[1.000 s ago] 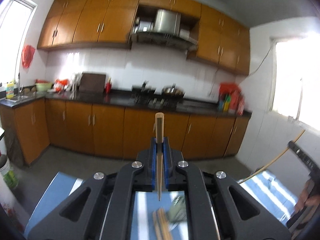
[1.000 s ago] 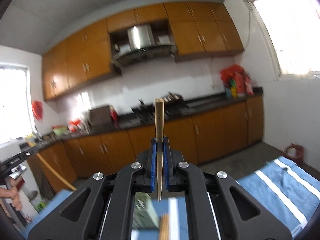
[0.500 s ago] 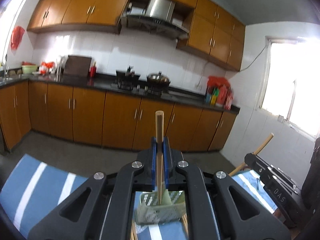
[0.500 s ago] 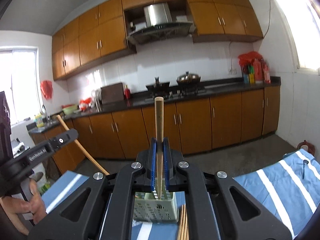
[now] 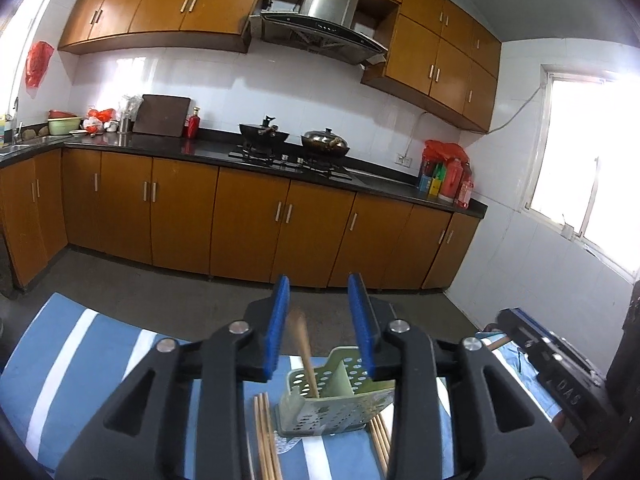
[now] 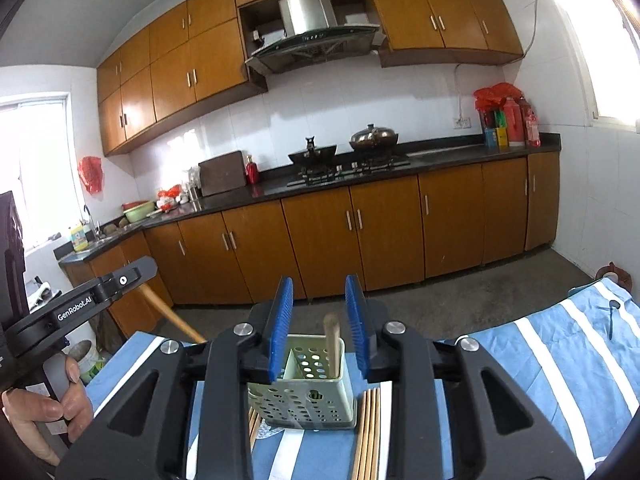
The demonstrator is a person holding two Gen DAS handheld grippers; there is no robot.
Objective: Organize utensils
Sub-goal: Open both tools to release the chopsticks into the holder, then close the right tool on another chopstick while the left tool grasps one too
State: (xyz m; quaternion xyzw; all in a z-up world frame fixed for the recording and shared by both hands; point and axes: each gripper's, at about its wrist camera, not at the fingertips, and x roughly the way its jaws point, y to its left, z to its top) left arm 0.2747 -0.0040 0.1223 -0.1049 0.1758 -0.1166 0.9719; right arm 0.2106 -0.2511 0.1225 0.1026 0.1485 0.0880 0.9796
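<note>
Two tongs: both hang over the same perforated holder, one from each side, fingers spread.
Left tongs [image 5: 322,328]: blue pads wide apart, gripping nothing. A blurred chopstick [image 5: 306,354] stands between them, lower end in the left compartment of the green utensil holder [image 5: 332,404]; blur suggests it is dropping or settling.
Right tongs [image 6: 320,326]: pads likewise apart, holding nothing. A second chopstick [image 6: 333,350] stands near upright in the holder [image 6: 304,392], in the right compartment as this camera sees it.
Why held so: judged, each pair sits directly above its compartment so the stick falls straight in once let go; spread pads give it room to lean without catching.
Holder position: on the blue-and-white striped cloth [image 5: 80,360] over the tabletop, near the edge closest to both cameras, well in from the far edge.
Loose stock: bundles of chopsticks lie flat on the cloth just beside the holder, left bundle [image 5: 266,432] and right bundle [image 6: 368,428], parallel to its walls; likely staged there for short reaches.
Person's hand [image 6: 44,404]: wraps the left device's handle, seen in the right view.
Task progress: judged partly done; flat bundles remain to be stood up.
Risk: the light holder may tip if a stick strikes its rim.
</note>
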